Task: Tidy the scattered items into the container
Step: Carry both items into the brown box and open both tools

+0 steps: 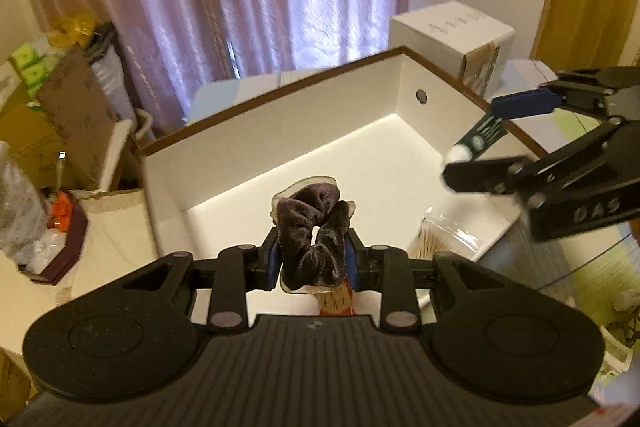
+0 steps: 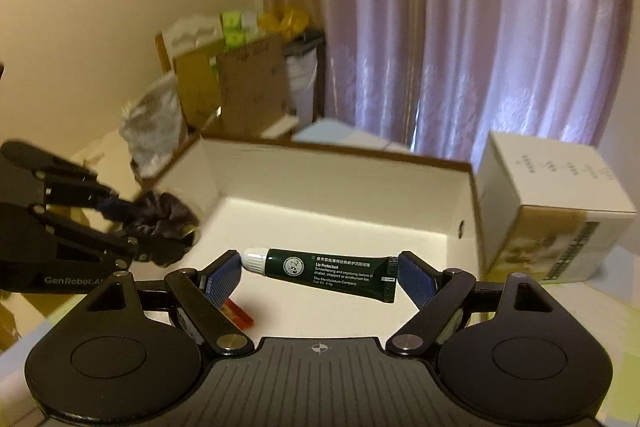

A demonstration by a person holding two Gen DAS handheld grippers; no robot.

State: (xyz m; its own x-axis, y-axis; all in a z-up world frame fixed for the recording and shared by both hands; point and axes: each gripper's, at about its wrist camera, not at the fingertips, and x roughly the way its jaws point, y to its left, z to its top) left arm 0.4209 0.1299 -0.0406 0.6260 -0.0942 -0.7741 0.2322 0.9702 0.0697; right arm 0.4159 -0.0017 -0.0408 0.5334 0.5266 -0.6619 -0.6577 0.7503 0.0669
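Two grippers hold items above the open white box point(image 1: 280, 131).

Left gripper point(image 1: 312, 255) is clamped on a dark velvet scrunchie point(image 1: 314, 239) over the box's near edge; right gripper point(image 2: 320, 273) pinches a green lip-balm tube point(image 2: 332, 273) end to end above the box floor, where a toothpick packet point(image 1: 440, 241) lies.

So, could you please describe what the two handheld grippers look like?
Both are matte black with ribbed bases, two round discs, silver rivets on linked bars and blue ridged finger pads. The left gripper bears "GenRobot.AI" lettering on its side; the right gripper has raised letters reading "DAS".
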